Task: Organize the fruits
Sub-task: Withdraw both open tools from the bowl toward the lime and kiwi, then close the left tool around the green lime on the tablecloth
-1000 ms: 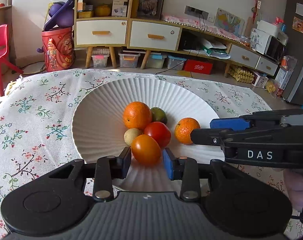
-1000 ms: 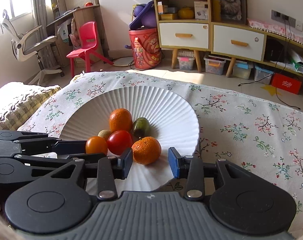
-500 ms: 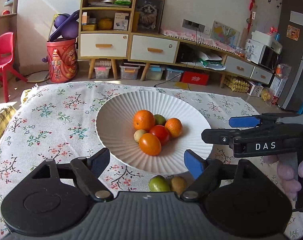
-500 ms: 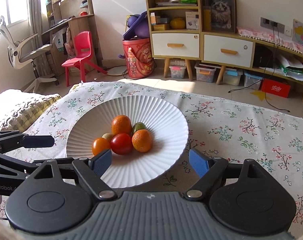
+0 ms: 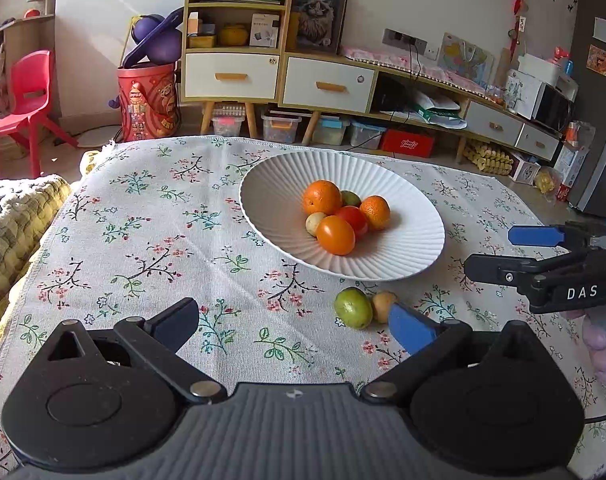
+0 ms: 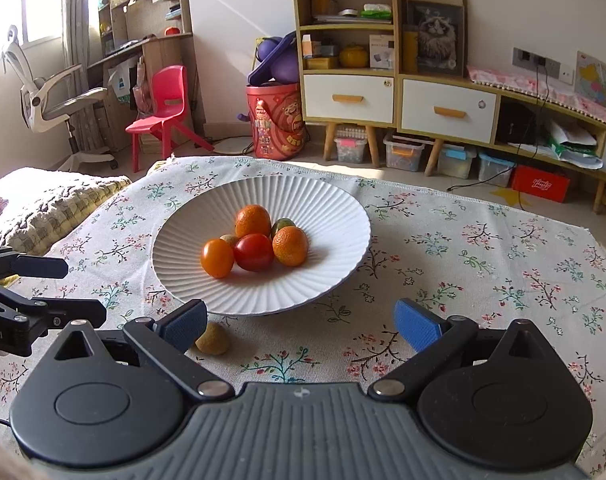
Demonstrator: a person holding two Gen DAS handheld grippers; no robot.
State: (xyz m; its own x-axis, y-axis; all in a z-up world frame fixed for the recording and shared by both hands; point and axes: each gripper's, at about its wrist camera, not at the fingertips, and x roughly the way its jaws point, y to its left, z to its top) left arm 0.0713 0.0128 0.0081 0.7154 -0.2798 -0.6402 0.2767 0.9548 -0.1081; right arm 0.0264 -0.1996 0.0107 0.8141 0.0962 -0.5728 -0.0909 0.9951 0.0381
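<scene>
Both grippers gape wide and empty. The green lime (image 5: 353, 307) and brown fruit (image 5: 383, 306) lie off the plate (image 5: 271, 184), lower right of centre, just beside the left gripper (image 5: 295, 322)'s right fingertip; the right gripper (image 6: 301, 326) sees only the brown fruit by its left fingertip.

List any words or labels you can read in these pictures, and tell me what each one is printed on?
"DAS": white letters on the side of the right tongs, seen from the left camera.
"ot.AI": cut off at the picture's edge, on the side of the left tongs, seen from the right camera.
White script on the red box under the sideboard: too small to read.
Characters on the red bucket: too blurred to read.
</scene>
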